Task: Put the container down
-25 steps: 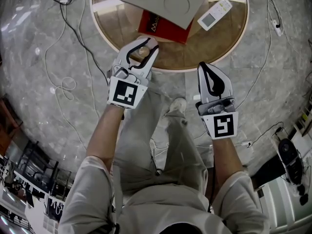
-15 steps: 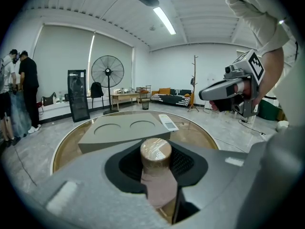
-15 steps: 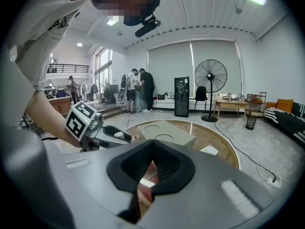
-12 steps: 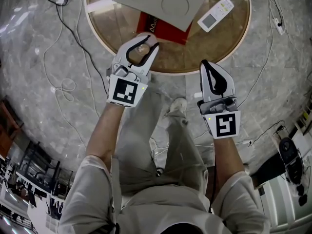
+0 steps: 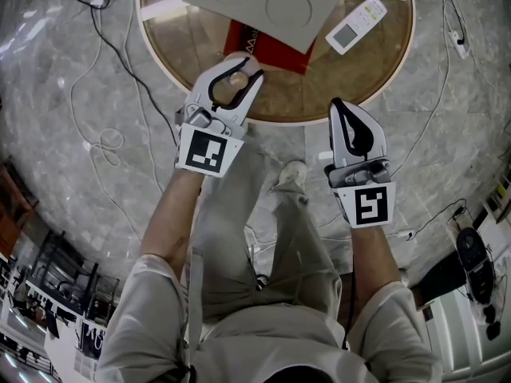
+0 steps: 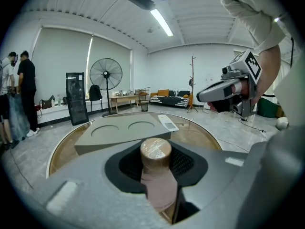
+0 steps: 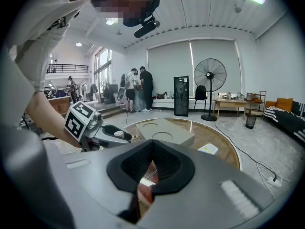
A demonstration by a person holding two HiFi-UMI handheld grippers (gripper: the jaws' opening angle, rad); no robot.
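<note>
A grey marble floor (image 5: 56,86) fills the head view, with thin cables (image 5: 102,140) trailing across it. On it stands a round wooden table with a pale rim (image 5: 281,119) and a glossy top. The person, in light clothing (image 5: 263,238), stands at its near edge with both arms held forward.

A flat grey board with two shallow round recesses (image 5: 267,5) lies towards the far side of the tabletop. It overlaps a red book (image 5: 268,43), whose near edge sticks out from under it. A white remote control (image 5: 356,24) lies to the right of the board, apart from it.

The left gripper (image 5: 244,65) reaches over the near rim of the table, its jaws clamped on a small cylindrical container with a pale pink body and a brown film-wrapped cap (image 6: 156,168). The container stands roughly upright between the pads, cap uppermost. In the head view the container (image 5: 236,79) sits above the wood just inside the rim, near the red book's near-left corner. Whether its base touches the tabletop cannot be told.

The right gripper (image 5: 337,107) hangs over the floor just outside the rim, well apart from the container. Its jaws are together and empty.
</note>
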